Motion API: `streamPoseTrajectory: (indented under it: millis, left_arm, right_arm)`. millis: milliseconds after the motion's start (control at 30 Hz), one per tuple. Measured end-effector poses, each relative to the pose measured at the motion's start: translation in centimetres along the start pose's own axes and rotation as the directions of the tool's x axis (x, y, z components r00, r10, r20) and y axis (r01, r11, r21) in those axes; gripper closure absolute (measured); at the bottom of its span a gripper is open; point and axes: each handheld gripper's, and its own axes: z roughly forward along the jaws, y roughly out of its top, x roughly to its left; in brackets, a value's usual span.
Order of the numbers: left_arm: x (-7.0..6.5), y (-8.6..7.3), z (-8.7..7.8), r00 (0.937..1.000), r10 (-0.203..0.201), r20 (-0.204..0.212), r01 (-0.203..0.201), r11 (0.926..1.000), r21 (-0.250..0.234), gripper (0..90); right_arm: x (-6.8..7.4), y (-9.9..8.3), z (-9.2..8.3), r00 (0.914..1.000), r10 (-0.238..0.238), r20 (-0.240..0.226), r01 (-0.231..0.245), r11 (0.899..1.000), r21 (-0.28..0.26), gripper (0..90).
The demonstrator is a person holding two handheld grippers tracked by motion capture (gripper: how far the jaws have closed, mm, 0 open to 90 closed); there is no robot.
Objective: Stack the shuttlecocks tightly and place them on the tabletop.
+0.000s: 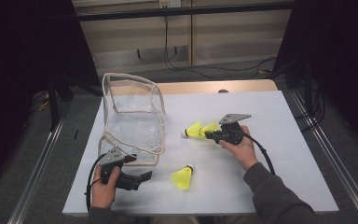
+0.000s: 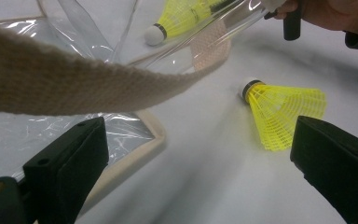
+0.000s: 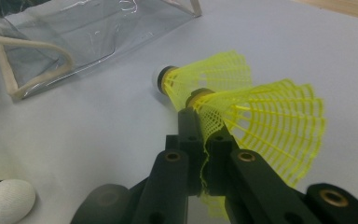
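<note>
White table (image 1: 270,154), clear bag (image 1: 133,121) at left, right gripper (image 1: 208,135) pinching nested shuttlecocks (image 1: 199,129), left gripper (image 1: 145,176) spread, loose shuttlecock (image 1: 183,177) beside it.

Yellow shuttlecock (image 2: 284,114) between the open left tool (image 2: 200,154) jaws, beside woven strap (image 2: 74,86)

Glossy clear-plastic bag (image 1: 133,122) (woven cloth trim)

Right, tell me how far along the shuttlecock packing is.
Nothing looks packed: the clear bag appears to hold no shuttlecock. In hand: the right gripper is shut on the skirt of a nested pair of shuttlecocks, by the bag on the table. Left: getting that pair in, then the loose shuttlecock, which lies near the left gripper, whose jaws are open.
</note>
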Motion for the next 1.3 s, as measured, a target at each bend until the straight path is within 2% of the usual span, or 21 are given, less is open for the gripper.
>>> streamPoseTrajectory:
  millis: [467, 600, 1300]
  left_arm:
    - [0.0, 0.0, 0.0, 1.0, -0.005, 0.001, 0.005, 1.0, -0.004, 4.2]
    - [0.0, 0.0, 0.0, 1.0, -0.005, 0.002, 0.005, 1.0, -0.005, 4.2]
    - [0.0, 0.0, 0.1, 1.0, -0.004, 0.002, 0.004, 1.0, -0.003, 4.2]
  right_arm:
    - [-0.1, -0.1, 0.8, 1.0, 0.001, 0.003, -0.001, 1.0, 0.004, 88.2]
    - [0.1, -0.2, 1.1, 1.0, 0.001, -0.009, -0.001, 1.0, 0.01, 88.2]
    - [0.2, -0.2, 1.5, 0.9998, 0.007, -0.016, -0.006, 1.0, 0.013, 87.9]
